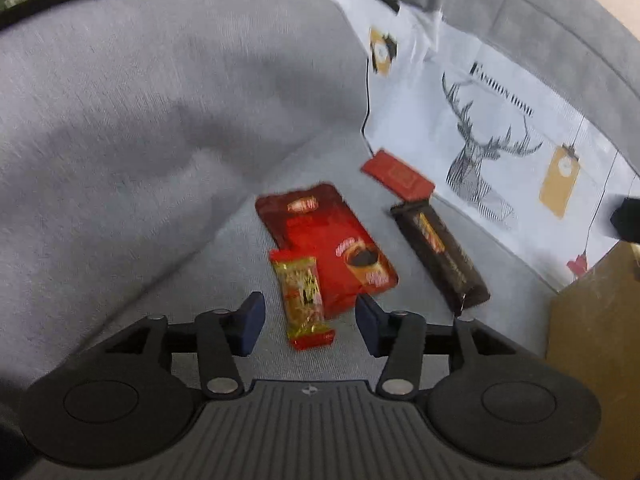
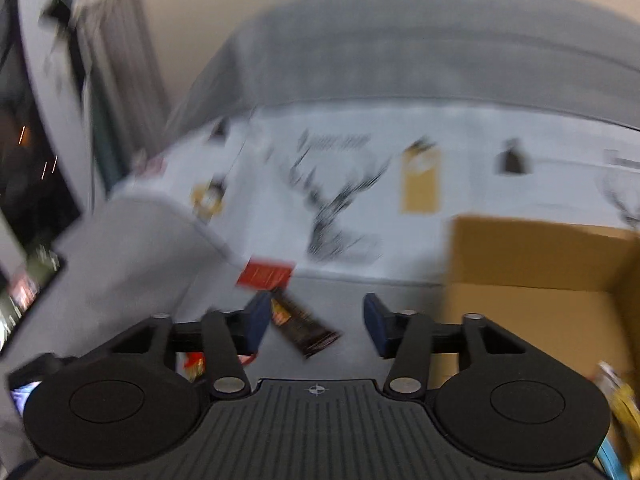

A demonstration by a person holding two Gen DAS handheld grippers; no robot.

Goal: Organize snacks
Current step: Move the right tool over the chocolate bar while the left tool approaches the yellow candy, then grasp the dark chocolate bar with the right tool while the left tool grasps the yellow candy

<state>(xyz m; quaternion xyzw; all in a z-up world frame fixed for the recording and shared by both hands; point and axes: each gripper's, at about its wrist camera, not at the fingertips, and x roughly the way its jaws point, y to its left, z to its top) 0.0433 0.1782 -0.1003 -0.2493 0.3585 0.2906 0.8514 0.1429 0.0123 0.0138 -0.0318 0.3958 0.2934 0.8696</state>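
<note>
Four snack packets (image 1: 326, 248); one cardboard box (image 2: 532, 280).

Grey fabric sofa (image 1: 160, 120) w/ deer-print white cushion (image 1: 480, 128); beige wall (image 2: 240, 0) behind.

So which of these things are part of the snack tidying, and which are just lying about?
Job:
gold snack
red pouch
dark bar
red packet
cardboard box
left hand-held gripper
right hand-held gripper

Lying about:
deer cloth
grey sofa
</note>
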